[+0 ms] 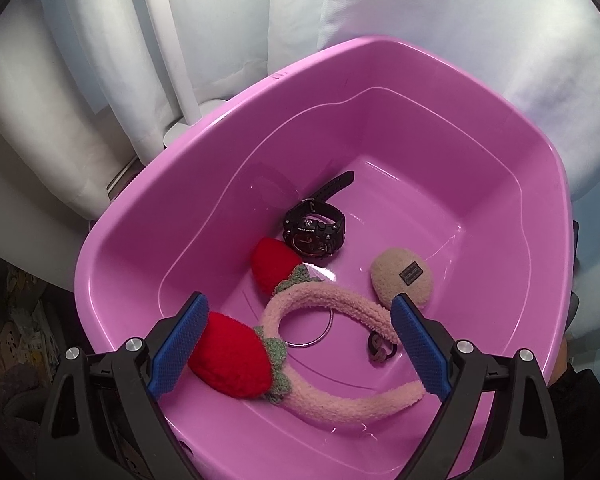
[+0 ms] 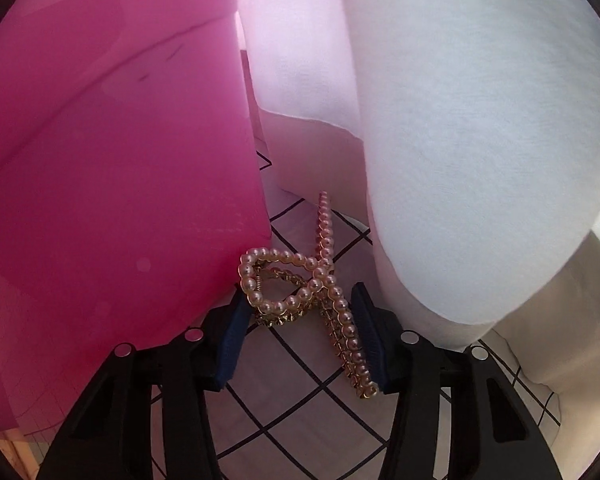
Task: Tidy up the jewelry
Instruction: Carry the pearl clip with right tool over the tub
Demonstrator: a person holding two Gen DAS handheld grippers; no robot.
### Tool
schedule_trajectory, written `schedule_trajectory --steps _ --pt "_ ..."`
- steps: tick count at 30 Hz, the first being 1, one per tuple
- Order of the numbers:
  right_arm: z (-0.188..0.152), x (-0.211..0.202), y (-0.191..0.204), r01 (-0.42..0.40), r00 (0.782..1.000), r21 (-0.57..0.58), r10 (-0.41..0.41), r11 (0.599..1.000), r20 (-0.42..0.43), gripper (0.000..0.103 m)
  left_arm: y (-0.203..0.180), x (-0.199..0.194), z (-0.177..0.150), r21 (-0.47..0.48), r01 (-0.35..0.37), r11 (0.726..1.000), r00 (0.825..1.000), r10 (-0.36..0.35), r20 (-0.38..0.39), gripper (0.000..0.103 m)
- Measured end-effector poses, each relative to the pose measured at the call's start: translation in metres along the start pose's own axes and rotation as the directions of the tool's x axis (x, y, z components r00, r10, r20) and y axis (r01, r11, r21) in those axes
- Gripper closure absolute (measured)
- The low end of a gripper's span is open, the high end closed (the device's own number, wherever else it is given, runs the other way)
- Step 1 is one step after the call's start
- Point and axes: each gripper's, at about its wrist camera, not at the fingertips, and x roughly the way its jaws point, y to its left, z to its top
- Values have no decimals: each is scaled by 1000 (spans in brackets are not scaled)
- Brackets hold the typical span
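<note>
Held crosswise between the pads of the right gripper [image 2: 300, 320]: a pearl hair claw [image 2: 320, 280], long axis slanting from the near right pad up and away toward the far edge of the checked cloth [image 2: 300, 400], looped end pressed toward the left pad; jaws narrowed onto it, apparently gripping, though lift off the cloth cannot be told. Just to the left of that gripper, nearly touching the claw's loop, the outer wall of the pink tub [image 2: 120, 200], rim high above and out of reach of a straight push. Likely next: up over the rim, then leftward and down into the tub. Over the tub's near edge, the left gripper [image 1: 300, 344], spread wide and holding nothing, pads flanking a pink fuzzy headband [image 1: 340, 312] with two red strawberry ornaments [image 1: 228, 360]. Already lying on the tub floor: a black watch [image 1: 316, 232] near the middle, a beige plush clip [image 1: 400, 280] toward the right wall, a thin metal bangle [image 1: 312, 332] and a dark hair tie [image 1: 380, 350] under the headband's arch. Free floor toward the far corners. White draped fabric [image 2: 480, 140] close on the right, little room to swing that way.
</note>
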Motion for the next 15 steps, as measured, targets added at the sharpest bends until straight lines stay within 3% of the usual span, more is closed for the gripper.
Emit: schedule_trajectory --steps 2,8,15 --pt "-5 -3 0 -19 1000 13 19 1000 0 63 -1 0 0 -1 5 1000 1000 -5 -1 12" --pt "-23 -24 8 -23 1000 45 22 999 12 64 -2 -3 -2 7 6 1000 1000 -6 11 12" --pt "-36 -86 11 -12 997 104 4 995 78 64 -6 -8 -3 23 20 1000 999 -20 26 12"
